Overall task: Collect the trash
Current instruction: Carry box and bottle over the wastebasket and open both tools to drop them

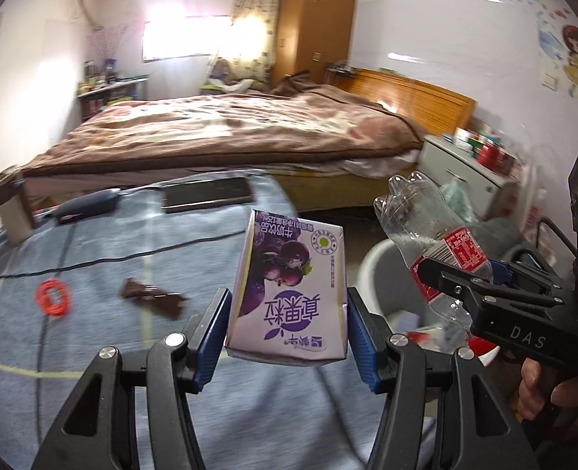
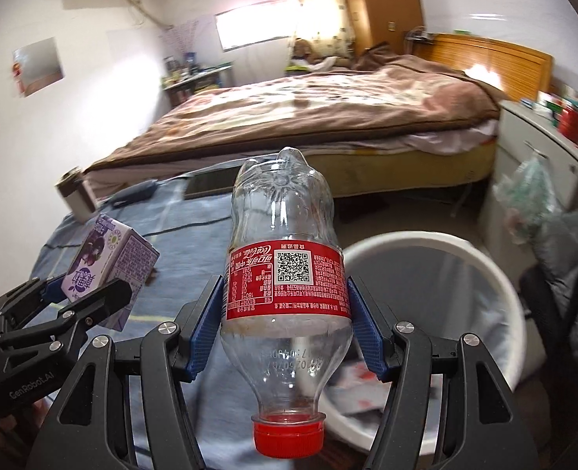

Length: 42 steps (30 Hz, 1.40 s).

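Observation:
My left gripper (image 1: 287, 327) is shut on a purple milk carton (image 1: 289, 286), held above the blue cloth-covered table (image 1: 93, 352). The carton also shows in the right wrist view (image 2: 108, 266). My right gripper (image 2: 285, 321) is shut on an empty clear cola bottle (image 2: 285, 274) with a red label and red cap, cap toward the camera. It is held beside the rim of a white trash bin (image 2: 445, 246). In the left wrist view the bottle (image 1: 430, 235) hangs over the bin (image 1: 379, 274). A brown wrapper (image 1: 151, 297) and a red ring (image 1: 51, 297) lie on the table.
A dark phone (image 1: 206, 194) and a dark case (image 1: 85, 203) lie at the table's far edge. A bed (image 1: 230, 133) stands beyond. A white cabinet (image 1: 465, 172) and a plastic bag (image 2: 531, 192) are at the right. The bin holds some scraps.

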Each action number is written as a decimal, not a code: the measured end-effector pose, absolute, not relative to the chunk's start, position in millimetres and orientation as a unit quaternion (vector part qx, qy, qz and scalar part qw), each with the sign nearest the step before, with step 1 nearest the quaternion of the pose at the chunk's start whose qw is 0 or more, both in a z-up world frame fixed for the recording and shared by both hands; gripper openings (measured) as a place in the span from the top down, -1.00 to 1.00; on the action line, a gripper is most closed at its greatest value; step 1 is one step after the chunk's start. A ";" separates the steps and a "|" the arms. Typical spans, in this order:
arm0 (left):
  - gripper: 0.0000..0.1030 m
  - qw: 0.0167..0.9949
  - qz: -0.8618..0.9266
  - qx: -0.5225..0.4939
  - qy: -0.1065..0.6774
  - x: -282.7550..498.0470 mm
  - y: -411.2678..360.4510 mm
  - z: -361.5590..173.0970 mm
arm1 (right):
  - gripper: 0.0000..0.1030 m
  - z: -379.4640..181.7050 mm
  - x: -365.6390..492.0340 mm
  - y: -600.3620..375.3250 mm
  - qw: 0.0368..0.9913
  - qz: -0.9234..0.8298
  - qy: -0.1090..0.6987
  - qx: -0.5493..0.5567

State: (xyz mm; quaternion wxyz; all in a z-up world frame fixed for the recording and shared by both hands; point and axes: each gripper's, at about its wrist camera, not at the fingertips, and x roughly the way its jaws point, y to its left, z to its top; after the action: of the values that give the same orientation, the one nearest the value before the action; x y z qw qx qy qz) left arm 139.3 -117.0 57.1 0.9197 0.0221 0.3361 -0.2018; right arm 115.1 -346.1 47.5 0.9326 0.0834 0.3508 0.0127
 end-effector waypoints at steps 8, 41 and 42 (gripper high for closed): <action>-0.15 0.898 -0.267 0.036 0.348 134.2 -181.3 50.8 | -0.23 37.3 99.0 -387.1 0.927 -0.047 0.357 0.106; -0.30 0.874 -0.287 0.065 0.386 144.2 -243.0 20.0 | -0.24 -1.3 97.8 -433.8 0.902 -0.101 0.403 0.115; -0.30 0.874 -0.287 0.063 0.386 143.8 -241.4 20.8 | -0.24 0.7 96.9 -433.0 0.903 -0.101 0.402 0.113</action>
State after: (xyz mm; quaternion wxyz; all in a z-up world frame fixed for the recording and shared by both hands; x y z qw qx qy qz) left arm 143.8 -241.4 20.8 0.8744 0.0634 0.3859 -0.2874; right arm 96.9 -433.0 0.7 0.9028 0.1129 0.4024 -0.1013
